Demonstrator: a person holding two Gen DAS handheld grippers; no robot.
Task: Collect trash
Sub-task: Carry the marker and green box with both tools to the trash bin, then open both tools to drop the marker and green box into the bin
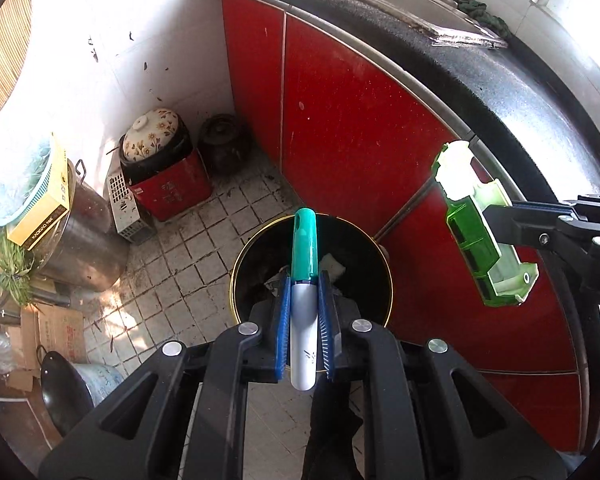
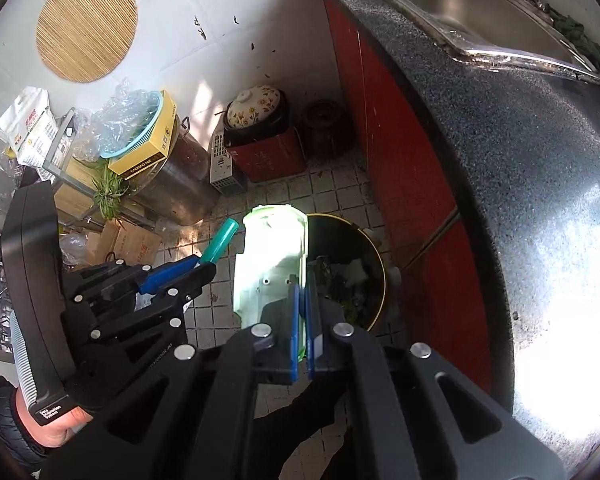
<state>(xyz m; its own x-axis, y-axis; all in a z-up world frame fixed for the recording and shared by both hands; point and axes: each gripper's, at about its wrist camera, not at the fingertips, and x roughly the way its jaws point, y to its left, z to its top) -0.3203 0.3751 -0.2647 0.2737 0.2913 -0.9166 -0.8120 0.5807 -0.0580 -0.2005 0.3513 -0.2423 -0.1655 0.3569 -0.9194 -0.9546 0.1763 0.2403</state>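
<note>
In the left wrist view the marker point(image 1: 303, 304) hides part of the bin point(image 1: 260, 248) contents; glare whitens the green plastic piece point(image 2: 272, 256) in the right wrist view.

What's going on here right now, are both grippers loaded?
Yes. The left gripper is shut on a marker with a teal cap, right above the black trash bin on the tiled floor. The right gripper is shut on a green plastic toy truck, held beside the bin. Nothing dropped yet.

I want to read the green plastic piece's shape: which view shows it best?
The left wrist view: the green plastic piece shows side-on, compartments clear. In the right wrist view it is overexposed and partly behind the right gripper.
</note>
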